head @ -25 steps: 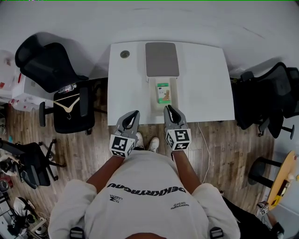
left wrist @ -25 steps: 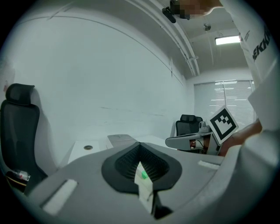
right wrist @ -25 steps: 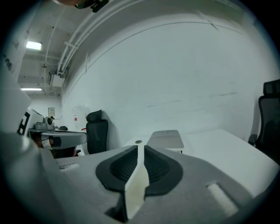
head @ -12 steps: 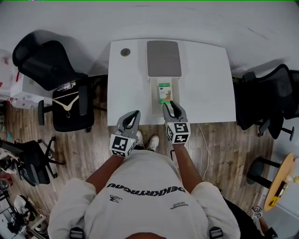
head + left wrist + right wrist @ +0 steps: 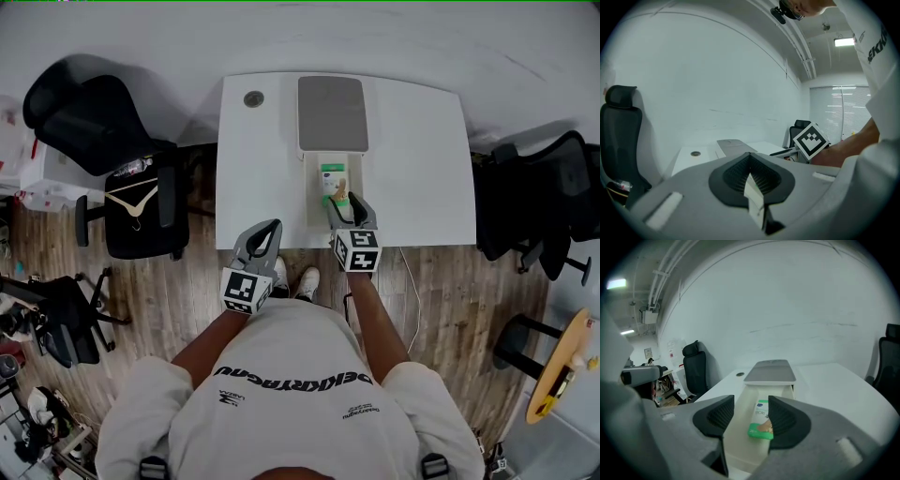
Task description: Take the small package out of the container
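Note:
A small green and white package [image 5: 332, 184] lies flat in an open cream container [image 5: 314, 192] on the white table [image 5: 262, 159]. My right gripper [image 5: 347, 208] hangs over the container's near end, just short of the package. Its jaws have just been opening and stand apart, touching nothing. In the right gripper view the package [image 5: 761, 420] shows in the gap, close to the right finger [image 5: 787, 423], inside the container [image 5: 740, 437]. My left gripper [image 5: 265, 234] is off the table's front edge, left of the container. The left gripper [image 5: 751, 176] is shut and holds nothing.
A grey lid [image 5: 331, 112] lies at the container's far end. A round grommet [image 5: 253, 97] is in the table's far left corner. Black office chairs [image 5: 94, 122] stand to the left and to the right [image 5: 544, 197]. The wall runs behind the table.
My right gripper has moved forward and down over the table's edge to the container's near end, and its jaws have spread apart. The left gripper has stayed where it was.

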The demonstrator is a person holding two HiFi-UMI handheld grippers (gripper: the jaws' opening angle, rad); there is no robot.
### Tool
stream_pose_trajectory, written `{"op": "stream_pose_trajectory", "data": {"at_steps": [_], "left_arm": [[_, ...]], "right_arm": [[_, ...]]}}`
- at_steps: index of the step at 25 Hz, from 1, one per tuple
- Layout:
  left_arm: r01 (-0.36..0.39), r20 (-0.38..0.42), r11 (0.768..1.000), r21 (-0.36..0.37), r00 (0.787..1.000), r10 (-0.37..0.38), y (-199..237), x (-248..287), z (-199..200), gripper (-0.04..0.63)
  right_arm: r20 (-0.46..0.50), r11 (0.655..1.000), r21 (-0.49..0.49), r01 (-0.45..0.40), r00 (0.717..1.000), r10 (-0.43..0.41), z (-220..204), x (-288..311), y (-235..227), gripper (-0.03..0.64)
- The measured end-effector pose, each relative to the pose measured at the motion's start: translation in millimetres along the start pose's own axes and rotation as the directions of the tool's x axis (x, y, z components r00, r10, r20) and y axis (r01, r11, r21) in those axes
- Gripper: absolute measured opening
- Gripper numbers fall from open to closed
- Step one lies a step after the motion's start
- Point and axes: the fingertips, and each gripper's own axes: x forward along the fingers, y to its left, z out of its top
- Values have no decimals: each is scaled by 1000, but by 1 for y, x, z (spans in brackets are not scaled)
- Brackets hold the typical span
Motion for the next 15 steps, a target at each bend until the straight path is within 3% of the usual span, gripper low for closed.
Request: {"op": "stream_pose_trajectory", "data": {"at_steps": [15], "left_arm": [[-13, -15, 1000, -6, 1000, 13, 8, 1, -6, 4]], "right_arm": [[-162, 997, -15, 74, 984, -76, -22, 42, -11, 282]]}}
